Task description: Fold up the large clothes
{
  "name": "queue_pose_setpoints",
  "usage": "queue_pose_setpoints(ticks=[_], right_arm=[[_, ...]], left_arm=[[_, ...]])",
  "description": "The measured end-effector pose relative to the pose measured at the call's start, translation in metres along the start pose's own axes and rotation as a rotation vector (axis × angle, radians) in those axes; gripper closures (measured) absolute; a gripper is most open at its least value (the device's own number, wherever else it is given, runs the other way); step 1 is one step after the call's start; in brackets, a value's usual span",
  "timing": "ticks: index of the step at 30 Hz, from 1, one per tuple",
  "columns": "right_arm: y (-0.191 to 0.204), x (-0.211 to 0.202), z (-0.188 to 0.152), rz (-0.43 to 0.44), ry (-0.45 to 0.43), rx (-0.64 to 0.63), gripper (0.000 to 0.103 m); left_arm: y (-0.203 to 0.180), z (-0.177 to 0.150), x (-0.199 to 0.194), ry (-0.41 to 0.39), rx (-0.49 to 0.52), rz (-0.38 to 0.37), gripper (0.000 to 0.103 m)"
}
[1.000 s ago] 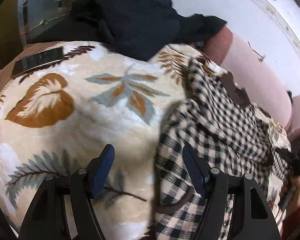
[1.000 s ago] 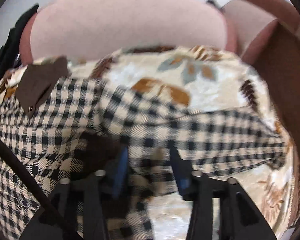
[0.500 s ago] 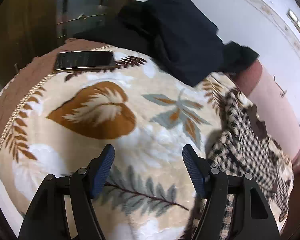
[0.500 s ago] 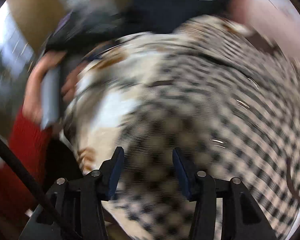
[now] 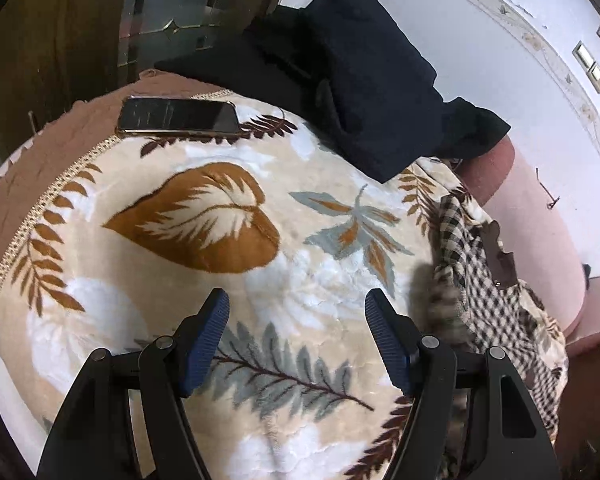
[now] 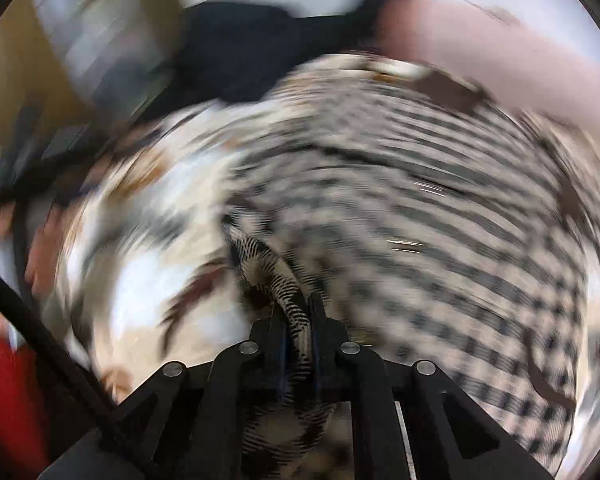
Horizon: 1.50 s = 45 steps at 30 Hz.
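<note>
Leaf-print blanket [image 5: 228,240] covers pretty much the whole surface, with a phone [image 5: 178,117] lying at its far left edge and a dark garment [image 5: 364,92] heaped behind. Left claw [image 5: 296,340] hangs wide over bare blanket — nothing between its pads. Off to the right lies the checked shirt [image 5: 496,308], crumpled. Right claw [image 6: 298,312] is pinched tight on a fold of that shirt — super blurry view.

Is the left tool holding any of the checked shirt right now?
No, the left tool stands open over the leaf-print blanket with nothing between its fingers, and the checked shirt lies off to its right.
</note>
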State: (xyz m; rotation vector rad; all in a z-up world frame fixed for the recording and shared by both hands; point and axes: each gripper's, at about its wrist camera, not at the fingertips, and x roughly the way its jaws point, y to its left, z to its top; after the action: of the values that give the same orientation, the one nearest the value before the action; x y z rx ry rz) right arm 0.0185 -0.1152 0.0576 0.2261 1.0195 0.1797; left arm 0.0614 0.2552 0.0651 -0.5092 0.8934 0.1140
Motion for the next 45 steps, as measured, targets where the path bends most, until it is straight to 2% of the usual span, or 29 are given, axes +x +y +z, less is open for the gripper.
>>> queue_pose_setpoints(ticks=[2,4,5,9,11,12,13,16,18,19,20,21,22,26,27,29,30,33,34,36,40,44,45], right_arm=[[-0.032,0.001,0.0,-0.132,0.008,0.038,0.091],[-0.047,0.001,-0.003,-0.335,0.018,-0.017,0.087],[-0.049,-0.001,-0.004,-0.376,0.007,-0.042,0.087],[-0.03,-0.034,-0.011,-0.356,-0.087,-0.12,0.083],[-0.005,-0.042,-0.011,-0.275,-0.131,-0.203,0.067],[0.009,-0.046,-0.013,-0.215,-0.146,-0.251,0.048],[0.022,-0.046,-0.016,-0.166,-0.152,-0.294,0.033],[0.056,-0.039,-0.031,-0.106,-0.132,-0.434,0.028],[0.069,-0.013,-0.039,-0.175,-0.098,-0.526,0.028],[0.072,-0.002,-0.043,-0.23,-0.088,-0.555,0.028],[0.072,0.007,-0.044,-0.271,-0.082,-0.565,0.034],[0.068,0.016,-0.043,-0.313,-0.063,-0.556,0.071],[0.061,0.021,-0.037,-0.311,-0.029,-0.501,0.098],[0.05,-0.002,-0.025,-0.163,-0.059,-0.337,0.098],[0.054,-0.008,-0.025,-0.1,-0.054,-0.316,0.098],[0.069,-0.012,-0.029,0.074,0.003,-0.281,0.098],[0.081,-0.011,-0.035,0.2,0.056,-0.272,0.098],[0.117,-0.001,-0.056,0.403,0.161,-0.308,0.098],[0.134,0.004,-0.065,0.43,0.186,-0.34,0.098],[0.155,0.016,-0.075,0.414,0.195,-0.388,0.097],[0.156,0.045,-0.073,0.445,0.26,-0.339,0.097],[0.158,0.039,-0.083,0.451,0.253,-0.352,0.09],[0.159,0.036,-0.086,0.457,0.254,-0.358,0.084]], left_arm=[[-0.006,-0.002,0.002,0.005,0.013,-0.006,0.034],[-0.016,-0.006,0.004,0.008,0.046,-0.001,0.034],[-0.021,-0.008,0.006,0.009,0.064,0.004,0.034],[-0.033,-0.014,0.013,0.023,0.106,0.018,0.034],[-0.035,-0.015,0.015,0.031,0.106,0.016,0.034],[-0.035,-0.015,0.016,0.033,0.104,0.015,0.034],[-0.035,-0.015,0.016,0.033,0.102,0.014,0.034],[-0.034,-0.015,0.015,0.029,0.1,0.014,0.034],[-0.033,-0.014,0.015,0.03,0.097,0.014,0.034],[-0.032,-0.014,0.014,0.03,0.09,0.012,0.034],[-0.03,-0.013,0.013,0.028,0.084,0.009,0.034],[-0.028,-0.012,0.011,0.026,0.081,0.006,0.034],[-0.025,-0.01,0.008,0.02,0.077,0.004,0.034],[-0.005,0.002,-0.007,-0.025,0.033,0.015,0.034],[0.002,0.006,-0.011,-0.037,0.012,0.021,0.034],[0.017,0.014,-0.019,-0.064,-0.032,0.036,0.034],[0.024,0.018,-0.024,-0.079,-0.053,0.048,0.034],[0.053,0.029,-0.037,-0.126,-0.123,0.095,0.034],[0.061,0.032,-0.041,-0.138,-0.144,0.105,0.034],[0.078,0.036,-0.048,-0.151,-0.184,0.113,0.034],[0.1,0.038,-0.054,-0.165,-0.255,0.097,0.034],[0.084,0.036,-0.051,-0.161,-0.201,0.101,0.034],[0.075,0.034,-0.049,-0.159,-0.17,0.105,0.034]])
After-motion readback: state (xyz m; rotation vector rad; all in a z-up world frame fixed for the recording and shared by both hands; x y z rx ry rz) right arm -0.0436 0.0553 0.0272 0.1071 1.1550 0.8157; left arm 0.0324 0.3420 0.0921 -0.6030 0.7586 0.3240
